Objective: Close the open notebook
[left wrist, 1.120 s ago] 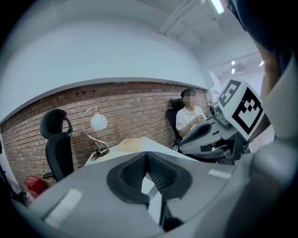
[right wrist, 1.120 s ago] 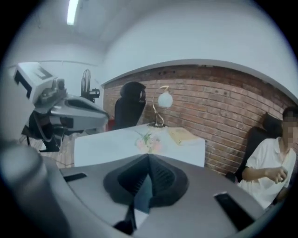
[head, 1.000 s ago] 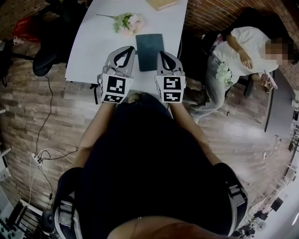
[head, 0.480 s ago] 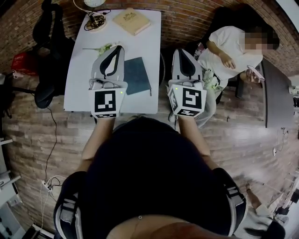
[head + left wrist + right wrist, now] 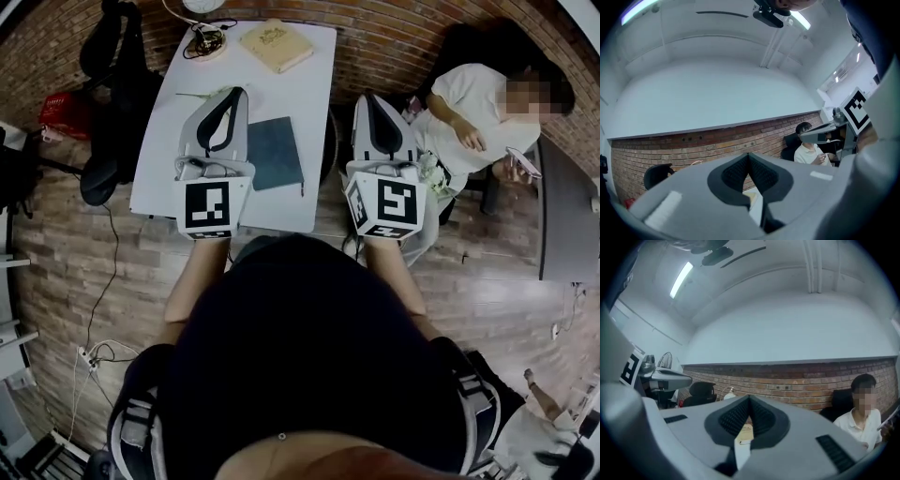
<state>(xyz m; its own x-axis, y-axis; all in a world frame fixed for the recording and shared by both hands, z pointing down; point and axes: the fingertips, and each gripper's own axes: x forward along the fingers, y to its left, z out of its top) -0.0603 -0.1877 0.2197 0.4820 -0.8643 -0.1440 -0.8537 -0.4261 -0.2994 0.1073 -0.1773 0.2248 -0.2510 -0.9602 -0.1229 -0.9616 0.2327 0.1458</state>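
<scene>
The dark teal notebook lies closed and flat on the white table. My left gripper hangs above the table just left of the notebook, apart from it. Its jaws are shut with nothing between them, tips meeting in the left gripper view. My right gripper is held off the table's right edge, level with the left one. It too is shut and empty. Both gripper views look out level at a brick wall and ceiling; the notebook does not show in them.
A tan book and a corded lamp base sit at the table's far end. Flower stems peek out beside the left gripper. A seated person is close on the right, a black chair on the left.
Both grippers have lifted up off the notebook and spread apart, the right one now out past the table's edge. The notebook stays closed on the table.
</scene>
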